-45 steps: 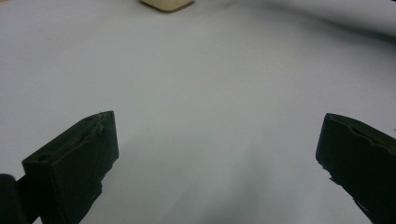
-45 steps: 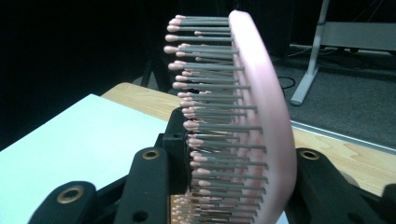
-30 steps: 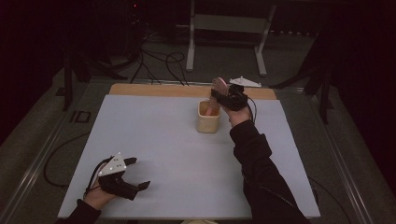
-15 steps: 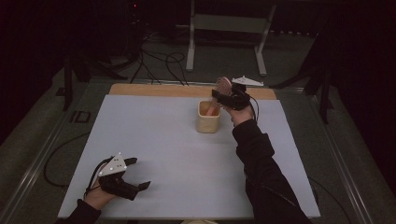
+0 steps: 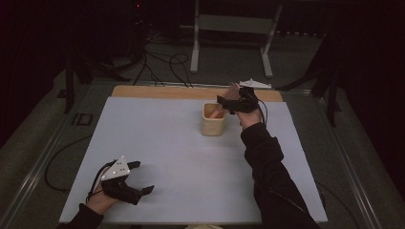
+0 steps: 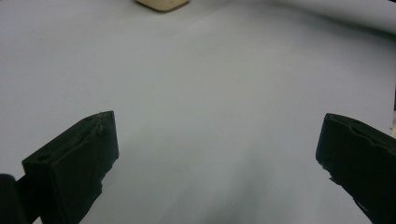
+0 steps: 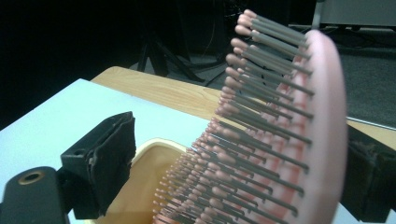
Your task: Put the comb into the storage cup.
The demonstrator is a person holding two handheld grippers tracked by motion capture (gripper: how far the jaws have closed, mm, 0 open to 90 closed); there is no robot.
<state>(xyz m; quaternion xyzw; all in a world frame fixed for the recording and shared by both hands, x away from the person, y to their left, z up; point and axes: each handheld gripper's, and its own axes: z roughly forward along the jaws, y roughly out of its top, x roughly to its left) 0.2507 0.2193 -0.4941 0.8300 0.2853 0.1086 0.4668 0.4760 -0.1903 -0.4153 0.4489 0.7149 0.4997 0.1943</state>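
The right gripper (image 5: pixel 224 101), jaws just opened around the pink hairbrush (image 7: pixel 280 140), should lift straight clear of the beige cup (image 5: pixel 213 125) near the table's far edge.

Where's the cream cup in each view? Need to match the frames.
High view: cream cup right of centre, toward the far edge, under the right gripper.
Left gripper view: its base at the top edge, left of centre.
Right gripper view: its rim at bottom centre, behind the pink hairbrush.
Shared landmark: the white tabletop.
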